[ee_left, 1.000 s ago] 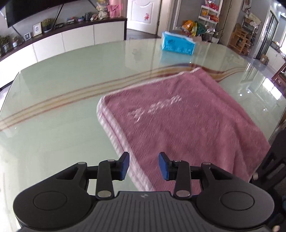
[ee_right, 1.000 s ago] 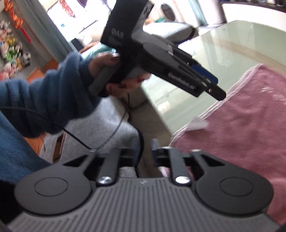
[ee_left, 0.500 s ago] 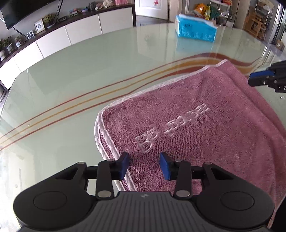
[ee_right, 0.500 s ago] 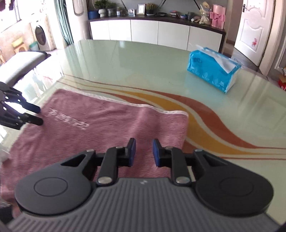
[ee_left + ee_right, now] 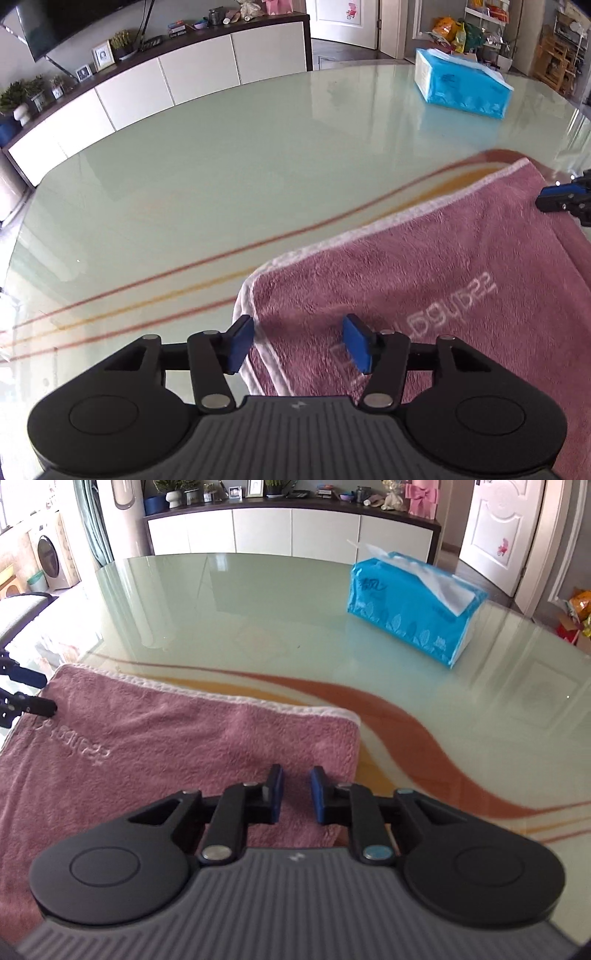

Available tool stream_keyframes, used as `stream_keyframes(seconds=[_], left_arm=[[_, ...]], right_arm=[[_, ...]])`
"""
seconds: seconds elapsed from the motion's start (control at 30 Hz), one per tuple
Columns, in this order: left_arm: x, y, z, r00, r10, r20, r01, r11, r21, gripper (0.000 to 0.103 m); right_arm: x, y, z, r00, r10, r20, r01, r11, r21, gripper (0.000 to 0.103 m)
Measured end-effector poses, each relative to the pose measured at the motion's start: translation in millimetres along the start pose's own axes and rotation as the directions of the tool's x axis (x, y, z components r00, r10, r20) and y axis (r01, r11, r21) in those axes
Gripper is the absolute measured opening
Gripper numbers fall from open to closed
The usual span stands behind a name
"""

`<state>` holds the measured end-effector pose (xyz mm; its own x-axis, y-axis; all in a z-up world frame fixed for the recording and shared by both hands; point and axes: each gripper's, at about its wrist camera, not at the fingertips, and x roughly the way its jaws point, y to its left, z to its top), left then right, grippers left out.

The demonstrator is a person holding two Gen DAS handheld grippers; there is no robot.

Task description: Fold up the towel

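A pink towel [image 5: 424, 280] with a white hem lies flat on the glass table [image 5: 221, 184], folded double at its left edge. It also shows in the right wrist view [image 5: 166, 746]. My left gripper [image 5: 299, 343] is open, low over the towel's near-left corner, its jaws straddling the hem. My right gripper [image 5: 297, 792] is open with a narrower gap, over the towel's right edge. Each gripper's tips show in the other's view, the right one [image 5: 561, 201] and the left one [image 5: 33, 694].
A blue tissue pack [image 5: 413, 605] sits on the table beyond the towel, also in the left wrist view [image 5: 461, 85]. A white sideboard [image 5: 288, 528] stands behind the table. The table edge runs close to my left.
Both grippers have moved forward over the towel toward its far corners. The left jaws have opened wider. The right gripper swung from facing the person to facing the table.
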<state>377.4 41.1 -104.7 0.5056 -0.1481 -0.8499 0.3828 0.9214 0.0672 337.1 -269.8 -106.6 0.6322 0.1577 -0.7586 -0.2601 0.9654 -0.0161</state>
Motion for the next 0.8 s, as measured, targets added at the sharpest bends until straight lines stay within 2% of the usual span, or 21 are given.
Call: stream_keyframes(seconds=[0.1,0.27,0.37,0.4,0.43,0.5,0.57,0.63,0.73,0.8], left_arm=[[6,1,9,1.0,0.01,0.009,-0.01,1.0,0.012,0.058],[11,-1,16,0.999,0.043,0.015,-0.043,0.999,-0.021,0.057],[1,-5,7,0.999,0.044,0.017,-0.043,0.999,-0.025,0.039],[-7,-6,0,0.999,0.032,0.021,-0.031,0.999,-0.02,0.038],[-16,-8,-10,1.0,0.009,0.028,-0.009,1.0,-0.01,0.038],[-34,-13,-32,0.999,-0.031,0.039,0.031,0.999,0.012,0.039],[-58,-22,-65,0.997,-0.059,0.046,0.057,0.998,0.04,0.04],[-79,-33,-97,0.995,-0.09,0.043,0.087,0.995,0.05,0.041],[-104,-51,-141,0.992,-0.119,0.036,0.118,0.992,0.048,0.041],[-119,-62,-165,0.991,-0.127,0.043,0.124,0.991,0.049,0.042]], right_arm=[[8,-3,9,1.0,-0.011,0.002,0.011,1.0,0.0,0.016],[14,-9,15,1.0,-0.015,0.011,0.015,1.0,0.027,0.016],[-10,-16,5,0.999,0.039,0.037,-0.043,0.992,0.115,0.023],[-30,-18,-6,0.997,0.055,0.053,-0.062,0.989,0.137,0.032],[-51,-21,-18,0.995,0.071,0.07,-0.081,0.984,0.159,0.037],[-86,-21,-46,0.995,0.076,0.061,-0.085,0.983,0.162,0.041],[-114,-20,-76,0.995,0.093,0.037,-0.098,0.979,0.177,0.041],[-141,-21,-116,0.99,0.143,-0.007,-0.137,0.959,0.248,0.042],[-167,-17,-163,0.98,0.193,-0.044,-0.167,0.927,0.336,0.042],[-174,-15,-183,0.977,0.207,-0.042,-0.176,0.905,0.388,0.042]])
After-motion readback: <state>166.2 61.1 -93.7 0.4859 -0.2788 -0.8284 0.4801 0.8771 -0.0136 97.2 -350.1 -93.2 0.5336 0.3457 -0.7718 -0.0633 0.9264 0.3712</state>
